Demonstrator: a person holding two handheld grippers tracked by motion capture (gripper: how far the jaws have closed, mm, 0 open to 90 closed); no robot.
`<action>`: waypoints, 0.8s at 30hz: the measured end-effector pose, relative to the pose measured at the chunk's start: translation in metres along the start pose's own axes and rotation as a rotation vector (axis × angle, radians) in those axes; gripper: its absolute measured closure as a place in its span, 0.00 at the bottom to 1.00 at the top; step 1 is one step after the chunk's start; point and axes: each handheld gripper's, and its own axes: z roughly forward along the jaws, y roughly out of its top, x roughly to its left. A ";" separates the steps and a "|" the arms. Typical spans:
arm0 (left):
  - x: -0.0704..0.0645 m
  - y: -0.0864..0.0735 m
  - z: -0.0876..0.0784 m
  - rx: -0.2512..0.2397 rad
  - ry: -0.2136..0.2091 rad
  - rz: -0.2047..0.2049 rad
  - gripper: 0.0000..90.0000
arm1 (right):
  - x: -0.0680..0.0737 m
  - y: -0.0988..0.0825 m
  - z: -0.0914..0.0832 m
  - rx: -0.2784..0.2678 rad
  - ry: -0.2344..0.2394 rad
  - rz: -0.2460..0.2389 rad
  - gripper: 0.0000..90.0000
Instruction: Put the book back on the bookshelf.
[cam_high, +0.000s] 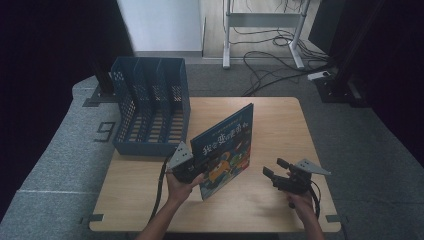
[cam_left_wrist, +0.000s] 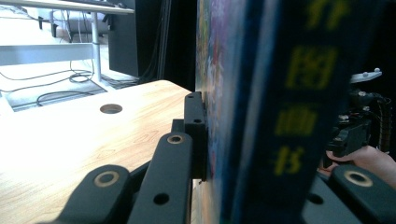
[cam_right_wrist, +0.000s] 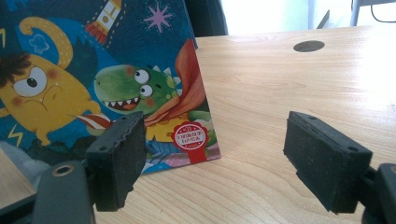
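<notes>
While it stands tilted on one lower corner at the centre of the counter (cam_high: 260, 200), the picture book (cam_high: 225, 150) shows a dark blue cover with yellow lettering, a yellow monster, a green dinosaur and a rocket. Left gripper (cam_high: 184, 167) fingers are clamped on its spine edge. Right gripper (cam_high: 272, 169), lower right of the frame, has its fingers (cam_right_wrist: 116, 158) spread apart with nothing between them, near the book.

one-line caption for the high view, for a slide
Left gripper holds a picture book tilted on edge on the wooden table, right gripper open beside it, blue file rack behind.
</notes>
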 end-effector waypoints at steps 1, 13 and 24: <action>0.000 0.000 0.000 -0.002 0.000 0.000 0.91 | 0.000 0.000 0.000 0.003 -0.001 -0.001 0.23; -0.001 0.000 0.000 -0.010 0.006 0.001 0.91 | 0.000 -0.001 -0.001 -0.004 -0.001 0.005 0.23; -0.001 0.004 -0.004 -0.030 0.022 0.023 0.91 | -0.001 -0.002 -0.001 0.001 -0.001 0.008 0.23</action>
